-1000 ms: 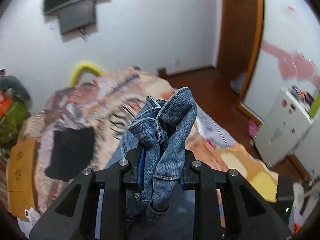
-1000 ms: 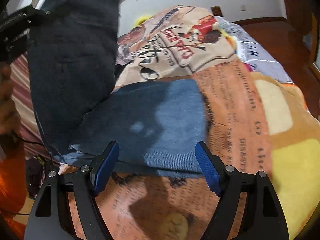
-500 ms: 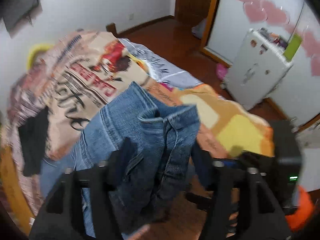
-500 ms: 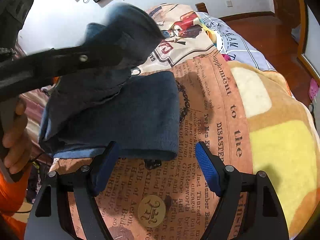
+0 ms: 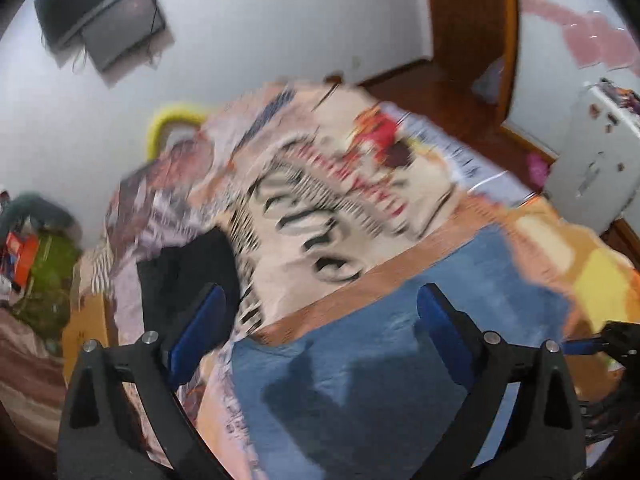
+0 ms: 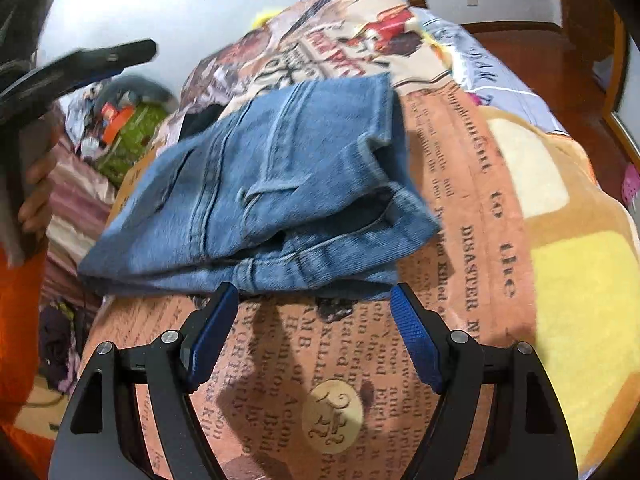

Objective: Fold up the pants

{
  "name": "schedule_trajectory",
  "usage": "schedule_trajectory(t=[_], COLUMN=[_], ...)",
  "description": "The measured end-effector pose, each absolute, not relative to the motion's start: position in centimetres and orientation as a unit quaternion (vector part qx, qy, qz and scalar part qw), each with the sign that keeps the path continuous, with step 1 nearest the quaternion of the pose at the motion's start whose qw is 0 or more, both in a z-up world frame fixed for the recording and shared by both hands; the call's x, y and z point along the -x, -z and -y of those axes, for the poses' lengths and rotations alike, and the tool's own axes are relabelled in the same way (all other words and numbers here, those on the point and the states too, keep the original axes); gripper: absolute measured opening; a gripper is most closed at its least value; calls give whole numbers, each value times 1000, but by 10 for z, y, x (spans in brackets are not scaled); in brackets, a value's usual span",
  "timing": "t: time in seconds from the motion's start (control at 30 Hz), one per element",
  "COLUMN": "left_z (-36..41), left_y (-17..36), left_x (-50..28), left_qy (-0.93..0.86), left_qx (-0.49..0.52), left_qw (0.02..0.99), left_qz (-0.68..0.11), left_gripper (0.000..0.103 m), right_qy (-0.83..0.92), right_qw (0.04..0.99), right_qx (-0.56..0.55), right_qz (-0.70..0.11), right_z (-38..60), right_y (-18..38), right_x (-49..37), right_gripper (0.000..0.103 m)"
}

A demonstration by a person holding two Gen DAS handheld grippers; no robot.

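Note:
The blue denim pants (image 6: 272, 184) lie folded in a thick stack on the printed blanket (image 6: 472, 184) of the bed. In the left wrist view they show as a blurred blue patch (image 5: 400, 352) under the fingers. My left gripper (image 5: 320, 320) is open and empty, above the pants' near part; it also shows in the right wrist view (image 6: 80, 68) at the upper left, lifted off the pants. My right gripper (image 6: 314, 320) is open and empty, its fingertips just short of the stack's near edge.
A black cloth (image 5: 184, 280) lies on the bed left of the pants. Clutter with a green bag (image 6: 128, 136) sits beyond the bed's left side. A white cabinet (image 5: 596, 172) stands right on the wooden floor. A dark screen (image 5: 100, 4) hangs on the wall.
My left gripper let go of the denim it held up, opened and drew back. The pants dropped onto the lower layer as a folded stack. The right gripper stayed open near the stack's edge.

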State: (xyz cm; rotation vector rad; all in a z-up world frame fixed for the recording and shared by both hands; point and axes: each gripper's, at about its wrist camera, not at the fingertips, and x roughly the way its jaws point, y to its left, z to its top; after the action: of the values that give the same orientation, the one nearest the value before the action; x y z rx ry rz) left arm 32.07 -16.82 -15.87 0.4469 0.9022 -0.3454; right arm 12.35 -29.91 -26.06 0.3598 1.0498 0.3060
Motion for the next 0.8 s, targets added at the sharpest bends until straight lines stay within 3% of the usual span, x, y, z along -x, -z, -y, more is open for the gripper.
schedule_trajectory(t=[0.47,0.8], left_z=[100,3], left_y=[292,304], left_x=[-413,-375], left_qy=[107,131], left_qx=[-237,-94], left_qw=[788,781], left_qz=[-558,-604], left_gripper=[98,98], right_qy=[-155,-130], right_qw=[823,838], right_qx=[-122,-92], right_qz=[-533,-521], right_z=[270,265], right_y=[266,253], right_x=[-160,-189], right_gripper=[78,78])
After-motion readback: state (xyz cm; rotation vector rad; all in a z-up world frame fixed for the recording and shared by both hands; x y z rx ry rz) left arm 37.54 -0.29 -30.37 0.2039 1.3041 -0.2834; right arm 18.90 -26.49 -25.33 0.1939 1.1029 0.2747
